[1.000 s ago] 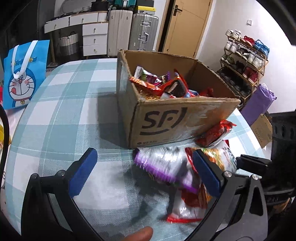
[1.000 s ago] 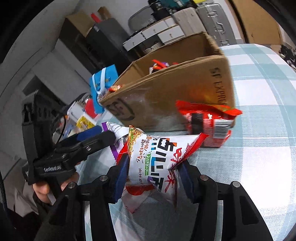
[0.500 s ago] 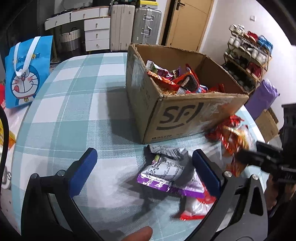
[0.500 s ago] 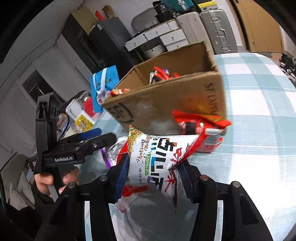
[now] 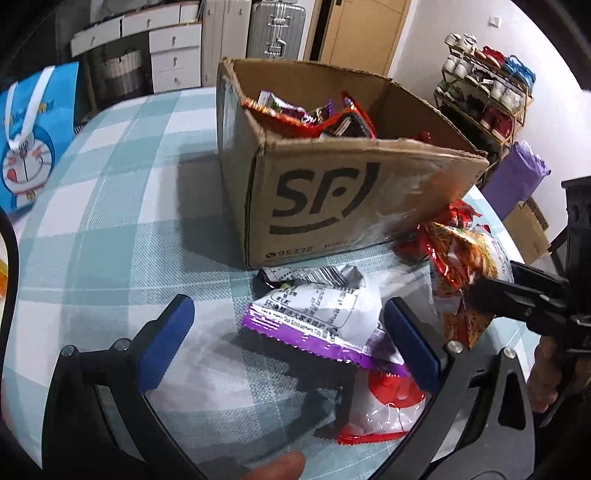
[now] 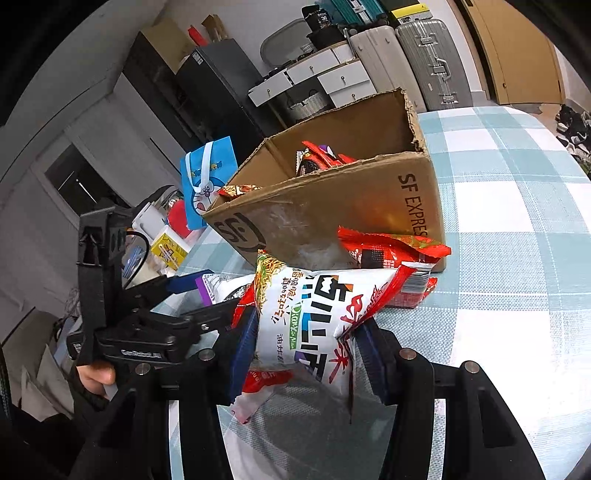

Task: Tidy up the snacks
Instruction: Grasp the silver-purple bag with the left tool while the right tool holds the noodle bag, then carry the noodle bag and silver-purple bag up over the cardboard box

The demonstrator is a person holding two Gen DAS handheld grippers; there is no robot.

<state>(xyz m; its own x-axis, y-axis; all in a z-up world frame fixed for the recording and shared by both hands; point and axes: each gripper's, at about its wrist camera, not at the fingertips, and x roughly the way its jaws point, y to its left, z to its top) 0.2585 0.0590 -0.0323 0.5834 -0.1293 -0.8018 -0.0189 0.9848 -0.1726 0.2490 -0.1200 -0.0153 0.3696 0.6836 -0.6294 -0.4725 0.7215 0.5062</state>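
Right wrist view is showing the right gripper [image 6: 306, 347] with its jaws pinching a white noodle packet [image 6: 314, 314], which is bulging up between the blue pads [image 6: 245, 343] and hanging clear of the tabletop [image 6: 517, 229]. Just beyond the packet, a red snack bag [image 6: 391, 251] is leaning against the near wall of the cardboard box [image 6: 332, 206]. The box is sitting open on the checked cloth and is holding several red and purple snack packs [image 6: 317, 157].

Seen from the left wrist, the left gripper [image 5: 291, 336] is hovering low over the tabletop [image 5: 110, 192] with its jaws spread wide and gripping nothing. A purple-edged packet [image 5: 314, 317] is lying flat between the 2 blue pads [image 5: 166, 339], touching neither as far as can be told. Partly under it, a white and red bag [image 5: 384, 402] is lying nearer the camera, and a dark silver wrapper [image 5: 317, 275] is lying between the purple-edged packet and the box [image 5: 332, 199]. At the right edge, the right gripper [image 5: 491, 291] is holding the noodle packet [image 5: 461, 266] beside the box's corner, with the red bag [image 5: 447, 221] just behind it against the box.

Off the tabletop's far left, a blue cartoon bag [image 5: 29, 136] is standing upright. Suitcases [image 5: 275, 29] and white drawers [image 5: 177, 55] are lining the back wall, and a shoe rack [image 5: 484, 92] is standing to the right.
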